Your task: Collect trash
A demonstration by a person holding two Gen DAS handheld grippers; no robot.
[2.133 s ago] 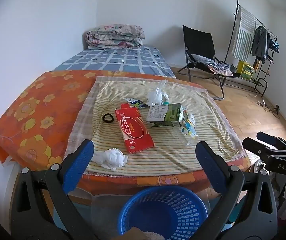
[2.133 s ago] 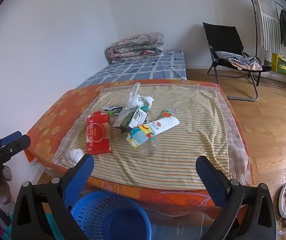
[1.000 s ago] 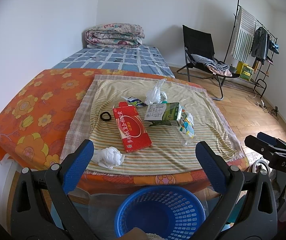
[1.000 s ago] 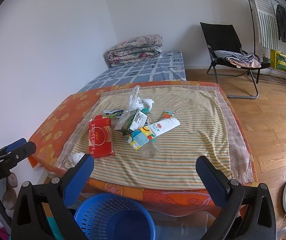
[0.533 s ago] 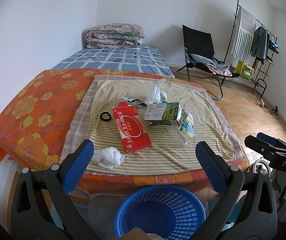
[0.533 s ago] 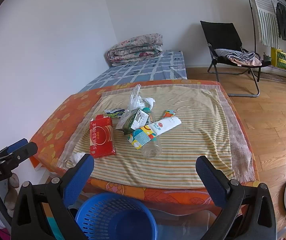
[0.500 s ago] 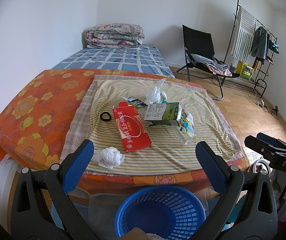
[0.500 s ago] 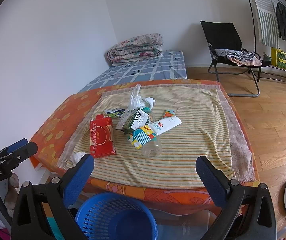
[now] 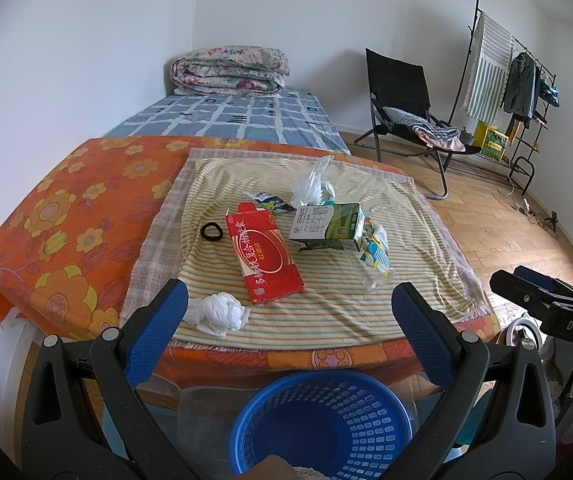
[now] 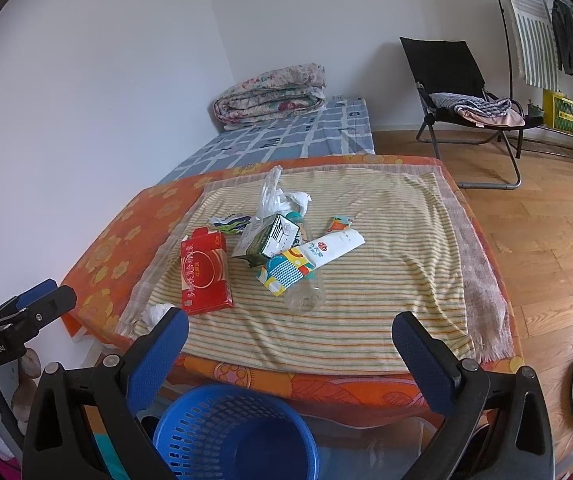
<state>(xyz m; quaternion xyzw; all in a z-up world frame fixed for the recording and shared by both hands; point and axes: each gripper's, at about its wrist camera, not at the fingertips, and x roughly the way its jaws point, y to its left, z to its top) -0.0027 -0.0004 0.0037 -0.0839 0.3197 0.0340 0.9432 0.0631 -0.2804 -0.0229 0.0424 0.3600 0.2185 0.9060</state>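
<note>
The left gripper (image 9: 286, 320) is held wide open, and nothing is held or touched by it. The right gripper (image 10: 289, 346) is wide open too, and it is empty as well. Both are held back from the bed, above the blue basket (image 9: 322, 424), which sits on the floor just by the bed's near edge.

The trash is spread on the striped cloth (image 9: 326, 292). A crumpled white tissue (image 9: 218, 314) is found closest to the left gripper, near the cloth's edge. A red box (image 9: 264, 256) is laid just past it. A green milk carton (image 9: 328, 226), a clear bottle (image 10: 304, 292) and a white plastic bag (image 9: 312, 188) are piled close together in the middle.

Things could go wrong from here. The soft tissue could be pinched together with the cloth, and the cloth could be dragged along. In the pile, two things could be grabbed at once, and one could be dropped. The round bottle could be rolled off the bed if it is bumped.
</note>
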